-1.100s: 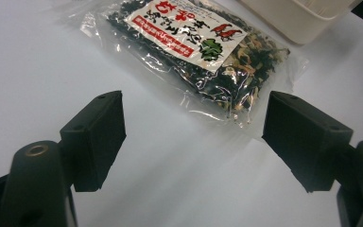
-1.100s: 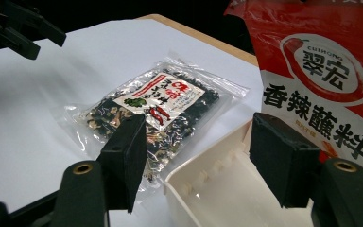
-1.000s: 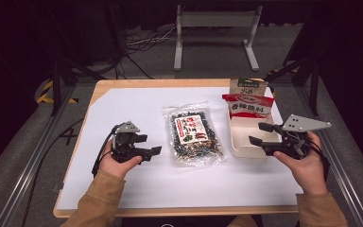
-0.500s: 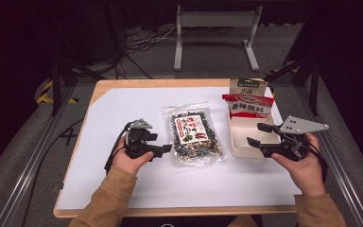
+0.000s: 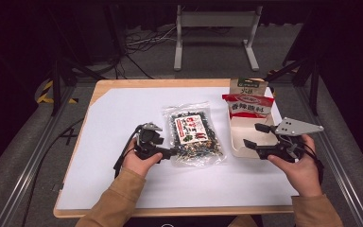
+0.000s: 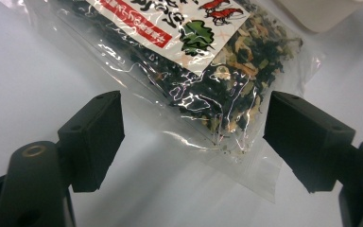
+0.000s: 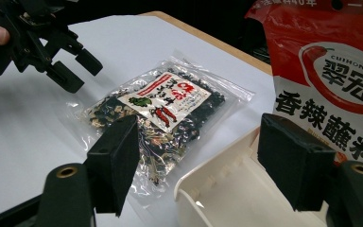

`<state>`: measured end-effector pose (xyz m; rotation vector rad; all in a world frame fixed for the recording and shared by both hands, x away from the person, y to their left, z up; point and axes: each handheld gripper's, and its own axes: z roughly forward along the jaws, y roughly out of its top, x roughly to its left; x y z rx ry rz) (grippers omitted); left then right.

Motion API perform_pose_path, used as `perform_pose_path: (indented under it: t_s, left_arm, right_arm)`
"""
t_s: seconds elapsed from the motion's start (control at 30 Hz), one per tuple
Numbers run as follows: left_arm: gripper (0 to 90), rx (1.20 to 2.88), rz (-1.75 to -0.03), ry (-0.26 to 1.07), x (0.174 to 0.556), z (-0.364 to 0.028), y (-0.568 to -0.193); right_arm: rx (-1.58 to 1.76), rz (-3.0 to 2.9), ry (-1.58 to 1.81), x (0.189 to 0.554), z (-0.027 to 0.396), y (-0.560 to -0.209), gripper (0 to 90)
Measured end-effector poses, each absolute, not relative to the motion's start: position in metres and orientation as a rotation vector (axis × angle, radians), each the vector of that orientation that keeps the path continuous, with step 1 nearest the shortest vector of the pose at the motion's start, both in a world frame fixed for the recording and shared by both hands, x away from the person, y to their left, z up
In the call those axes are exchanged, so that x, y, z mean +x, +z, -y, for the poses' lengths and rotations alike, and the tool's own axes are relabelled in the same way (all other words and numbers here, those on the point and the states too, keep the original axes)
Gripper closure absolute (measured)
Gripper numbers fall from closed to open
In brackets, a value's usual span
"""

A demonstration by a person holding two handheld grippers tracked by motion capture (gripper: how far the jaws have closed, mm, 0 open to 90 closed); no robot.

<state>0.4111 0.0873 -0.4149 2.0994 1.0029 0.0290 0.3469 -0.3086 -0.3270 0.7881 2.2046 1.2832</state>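
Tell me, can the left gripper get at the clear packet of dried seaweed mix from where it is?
Probably yes: the left gripper is open right at the near corner of the seaweed mix packet, which lies flat on the white table with nothing between.

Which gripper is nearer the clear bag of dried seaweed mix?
Left. The left gripper is at the bag's near-left corner, open jaws either side of it. The right gripper hovers open over the white tray, beside the bag.

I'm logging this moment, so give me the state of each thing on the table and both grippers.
Clear seaweed packet: sealed, flat on the table.
White tray: upright, packets leaning in its far end.
Red packet: sealed, upright.
Left gripper: jaws open around the clear packet's corner.
Right gripper: jaws just opened wider, nothing between them.
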Motion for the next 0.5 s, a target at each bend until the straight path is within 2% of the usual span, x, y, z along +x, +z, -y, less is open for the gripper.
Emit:
perform_pose_path:
  t_s: [0.2,0.33,0.5]
  left_arm:
    - [20.1,2.102,-1.015,0.033,0.418,-0.083,-0.423]
    - [14.0,2.1,-1.019,0.002,0.425,-0.077,-0.43]
    - [12.8,2.111,-1.042,0.007,0.43,-0.072,-0.437]
  right_arm:
    - [0.786,-2.212,1.279,0.346,0.307,-0.329,30.2]
    - [0.784,-2.217,1.272,0.344,0.305,-0.33,29.9]
    - [0.788,-2.215,1.26,0.339,0.306,-0.332,29.1]
